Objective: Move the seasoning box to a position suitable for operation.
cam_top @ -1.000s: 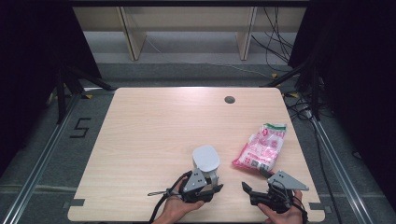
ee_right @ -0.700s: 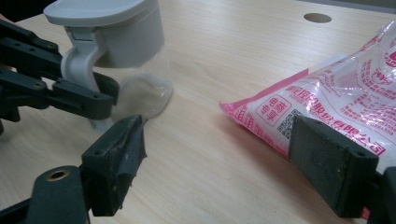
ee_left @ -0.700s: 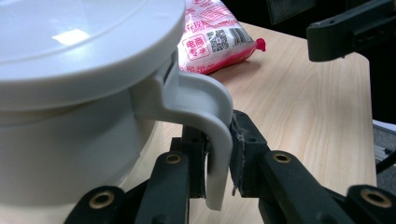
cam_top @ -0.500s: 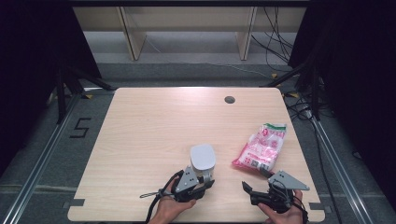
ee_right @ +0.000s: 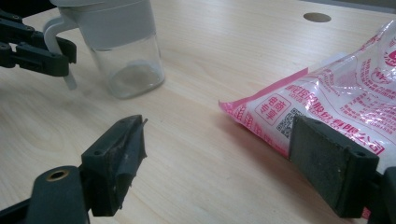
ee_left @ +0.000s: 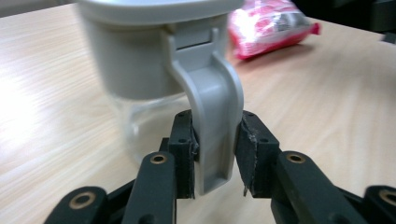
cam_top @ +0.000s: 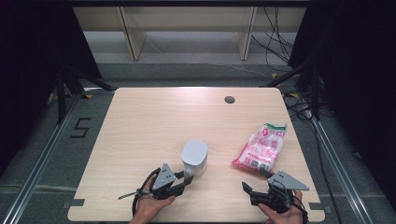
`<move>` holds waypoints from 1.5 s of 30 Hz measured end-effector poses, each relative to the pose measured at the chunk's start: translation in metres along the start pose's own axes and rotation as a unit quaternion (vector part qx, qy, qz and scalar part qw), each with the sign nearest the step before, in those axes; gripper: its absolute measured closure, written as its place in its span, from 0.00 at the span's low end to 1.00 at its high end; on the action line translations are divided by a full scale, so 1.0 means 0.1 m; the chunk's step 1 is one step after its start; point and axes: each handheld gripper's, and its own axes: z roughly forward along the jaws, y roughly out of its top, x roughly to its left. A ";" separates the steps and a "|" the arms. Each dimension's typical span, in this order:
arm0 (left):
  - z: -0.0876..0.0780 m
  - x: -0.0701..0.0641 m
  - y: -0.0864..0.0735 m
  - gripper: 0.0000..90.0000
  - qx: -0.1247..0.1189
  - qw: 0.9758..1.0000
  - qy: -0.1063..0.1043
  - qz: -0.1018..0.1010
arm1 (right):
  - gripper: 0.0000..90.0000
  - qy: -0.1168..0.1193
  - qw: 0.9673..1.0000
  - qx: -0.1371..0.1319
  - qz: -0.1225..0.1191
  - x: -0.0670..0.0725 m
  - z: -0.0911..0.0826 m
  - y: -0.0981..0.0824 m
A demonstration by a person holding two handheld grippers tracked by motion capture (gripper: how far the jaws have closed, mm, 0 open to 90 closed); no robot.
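Note:
A clear glass jar [cam_top: 194, 156] with a grey lid and grey handle [ee_left: 212, 116] stands on the wooden table [cam_top: 154, 121], front of centre. My left gripper [cam_top: 187, 176] sits just in front of it, its pads [ee_left: 184, 140] pressing on both sides of the handle; the jaws have just been opening a little with the handle still between them. A pink-and-white printed bag [cam_top: 261, 148] lies to the right. My right gripper [cam_top: 256, 181] is open in front of the bag, with bare table between its pads [ee_right: 119, 149] and the bag's corner [ee_right: 336, 93] by its right jaw.
A round cable hole [cam_top: 229, 99] sits near the table's far edge. Beyond the table are shelf legs and loose cables on the floor. In the right gripper view, the jar [ee_right: 121, 42] and the left gripper [ee_right: 60, 51] show at the upper left.
The left gripper and the jar have shifted to the left across the table. The right gripper and the bag have stayed put.

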 end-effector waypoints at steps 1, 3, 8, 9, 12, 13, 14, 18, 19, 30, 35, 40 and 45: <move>-0.02 0.04 0.00 0.76 0.002 1.000 0.010 0.002 | 0.22 -0.001 1.000 0.000 0.003 0.01 0.00 0.00; -0.03 0.08 -0.01 0.76 -0.003 1.000 0.012 0.001 | 0.22 0.001 1.000 0.004 0.009 0.02 0.00 0.00; -0.07 0.22 -0.02 0.76 -0.002 0.999 0.038 -0.003 | 0.22 0.006 1.000 0.002 0.006 0.02 0.01 0.00; -0.07 0.23 -0.02 0.76 -0.005 0.999 0.037 -0.006 | 0.22 0.004 1.000 0.000 0.011 0.02 0.00 0.00; -0.09 0.30 -0.02 0.75 -0.002 0.999 0.051 -0.005 | 0.22 0.002 1.000 0.004 0.009 0.03 -0.01 -0.01; -0.09 0.33 -0.02 0.75 -0.002 0.998 0.060 -0.008 | 0.22 0.005 1.000 -0.001 0.004 0.01 0.00 0.00; -0.08 0.35 -0.02 0.75 -0.006 0.998 0.063 -0.011 | 0.22 0.003 1.000 -0.001 0.013 0.02 0.01 0.00; -0.05 0.34 0.01 0.76 0.003 0.997 0.074 0.003 | 0.22 0.002 1.000 0.001 -0.002 0.02 0.02 -0.01; -0.04 0.35 0.02 0.76 -0.001 0.998 0.069 0.001 | 0.22 0.001 1.000 0.001 -0.005 0.01 0.03 0.00; 0.22 0.35 0.13 0.76 0.002 0.999 0.050 0.008 | 0.22 0.002 1.000 0.006 -0.004 0.02 0.02 0.00; 0.34 0.34 0.17 0.76 -0.001 0.999 0.041 0.008 | 0.22 0.004 1.000 0.003 0.004 0.04 0.03 0.00; 0.44 0.38 0.21 0.75 -0.003 0.999 0.045 0.004 | 0.22 0.005 1.000 0.004 0.004 0.03 0.02 0.00; 0.49 0.45 0.20 0.75 -0.006 0.998 0.060 -0.001 | 0.22 0.005 1.000 0.004 0.004 0.03 0.02 0.00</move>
